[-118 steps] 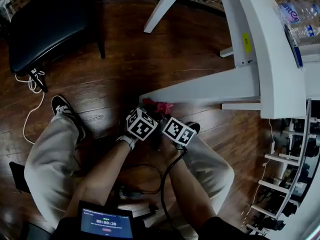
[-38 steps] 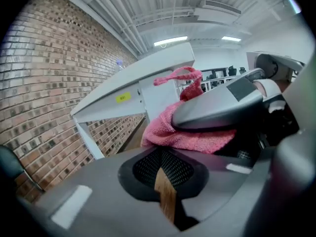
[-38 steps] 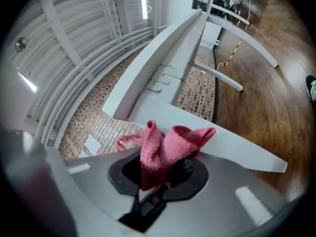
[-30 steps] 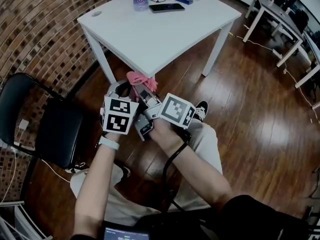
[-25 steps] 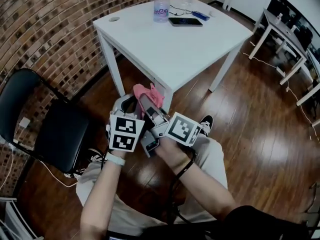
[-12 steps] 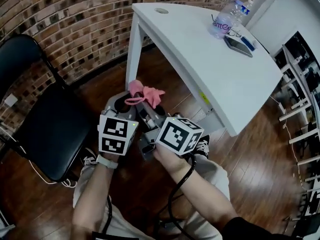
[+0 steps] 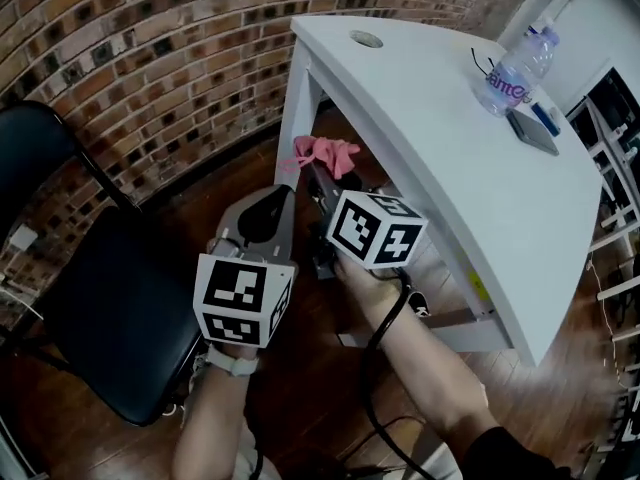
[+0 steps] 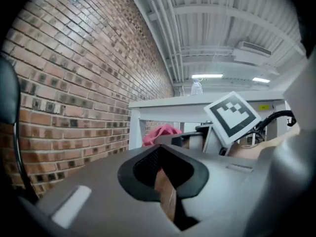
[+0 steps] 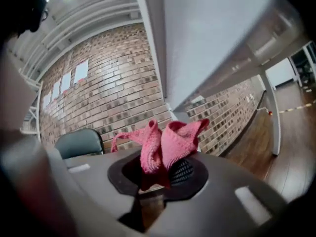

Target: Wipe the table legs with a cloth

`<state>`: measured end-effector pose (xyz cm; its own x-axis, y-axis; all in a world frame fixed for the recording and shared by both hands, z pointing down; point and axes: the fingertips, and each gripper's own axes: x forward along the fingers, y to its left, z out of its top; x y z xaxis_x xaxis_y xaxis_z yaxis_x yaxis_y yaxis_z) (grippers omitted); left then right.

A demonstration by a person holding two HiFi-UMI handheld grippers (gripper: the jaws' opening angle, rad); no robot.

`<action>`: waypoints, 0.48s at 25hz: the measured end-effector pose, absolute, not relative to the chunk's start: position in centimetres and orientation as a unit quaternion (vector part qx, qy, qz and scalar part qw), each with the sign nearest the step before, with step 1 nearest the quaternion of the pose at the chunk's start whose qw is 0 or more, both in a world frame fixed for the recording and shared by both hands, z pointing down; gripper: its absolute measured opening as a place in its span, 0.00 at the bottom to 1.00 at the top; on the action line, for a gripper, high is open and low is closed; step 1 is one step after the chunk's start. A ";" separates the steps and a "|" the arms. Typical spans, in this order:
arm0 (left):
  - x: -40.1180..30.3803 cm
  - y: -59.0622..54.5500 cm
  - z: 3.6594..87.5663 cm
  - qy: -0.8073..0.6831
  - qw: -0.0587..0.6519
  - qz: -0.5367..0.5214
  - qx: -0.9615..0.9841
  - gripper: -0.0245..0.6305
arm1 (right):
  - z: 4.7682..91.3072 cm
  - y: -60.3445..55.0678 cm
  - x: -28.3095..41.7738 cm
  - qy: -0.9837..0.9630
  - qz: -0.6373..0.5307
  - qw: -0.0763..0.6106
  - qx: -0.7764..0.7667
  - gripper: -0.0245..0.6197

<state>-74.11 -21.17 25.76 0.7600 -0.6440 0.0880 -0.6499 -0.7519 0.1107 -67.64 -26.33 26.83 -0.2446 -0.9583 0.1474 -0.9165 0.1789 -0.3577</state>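
cloth (image 7: 325,153) held up beside white table leg (image 7: 293,118); wiping of this leg not yet begun.
right gripper (image 9: 158,174) clenched on the pink cloth near the leg's top; left gripper (image 7: 265,211) pressed together, empty. next, likely: press cloth onto leg, stroke downward.

pink cloth (image 7: 325,153), white table (image 7: 430,98), black chair (image 7: 110,308)

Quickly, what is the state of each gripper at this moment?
Left gripper: shut, nothing between its jaws.
Right gripper: shut on the pink cloth.
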 end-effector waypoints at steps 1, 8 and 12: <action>-74.3 -22.0 25.5 -0.347 0.062 0.020 0.935 0.04 | 26.8 -27.8 -67.8 0.767 -0.169 0.043 -0.617 0.12; -75.6 -24.5 27.7 -0.340 0.096 0.026 0.935 0.04 | 27.3 -35.7 -65.3 0.688 -0.020 -0.038 -0.724 0.12; -76.1 -25.1 28.7 -0.323 0.138 0.033 0.936 0.04 | 27.3 -38.4 -64.3 0.666 0.041 -0.054 -0.743 0.12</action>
<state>-76.06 -25.10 28.72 0.7889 -0.5958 0.1504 -0.6138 -0.7527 0.2380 -64.34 -38.41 27.25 0.1090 -0.9940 0.0116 -0.9851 -0.1065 0.1350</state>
